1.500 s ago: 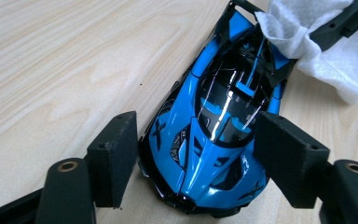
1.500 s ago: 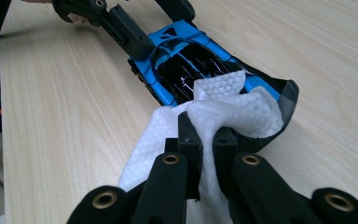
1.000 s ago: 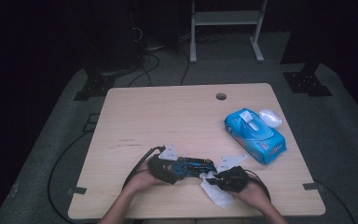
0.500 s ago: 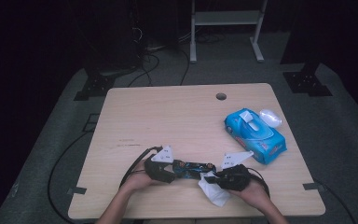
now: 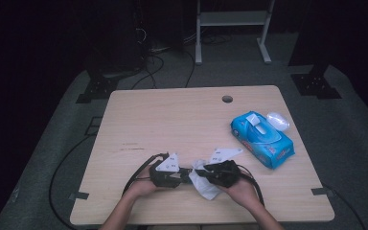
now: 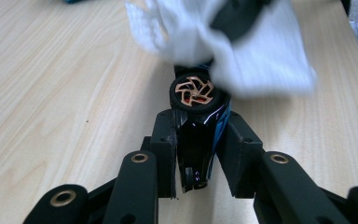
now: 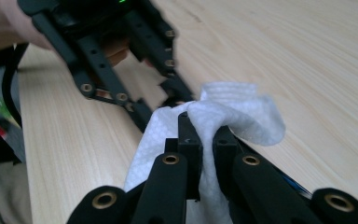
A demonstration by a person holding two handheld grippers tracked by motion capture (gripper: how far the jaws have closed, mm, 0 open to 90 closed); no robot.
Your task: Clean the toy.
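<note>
A small glossy blue-and-black toy car (image 6: pixel 196 140) with a copper-spoked wheel (image 6: pixel 194 92) sits between the jaws of my left gripper (image 6: pixel 198 135). Those jaws have just been closing and now press on the car's sides. My right gripper (image 7: pixel 206 133) is shut on a crumpled white wipe (image 7: pixel 242 109), held against the car's far end (image 6: pixel 251 51). In the high view both grippers, left (image 5: pixel 178 176) and right (image 5: pixel 210 173), meet tip to tip near the table's front edge. There the wipe (image 5: pixel 206 188) hangs between them and hides the car.
A blue pack of wipes (image 5: pixel 262 139) lies at the right of the wooden table (image 5: pixel 172 120), with a clear plastic lid (image 5: pixel 278 120) beside it. A cable hole (image 5: pixel 227 99) is at the back. Cables trail off the front left.
The right gripper has risen and moved left with the wipe, bringing it up against the toy car. The left gripper's jaws have closed on the car; the left hand stayed in place.
</note>
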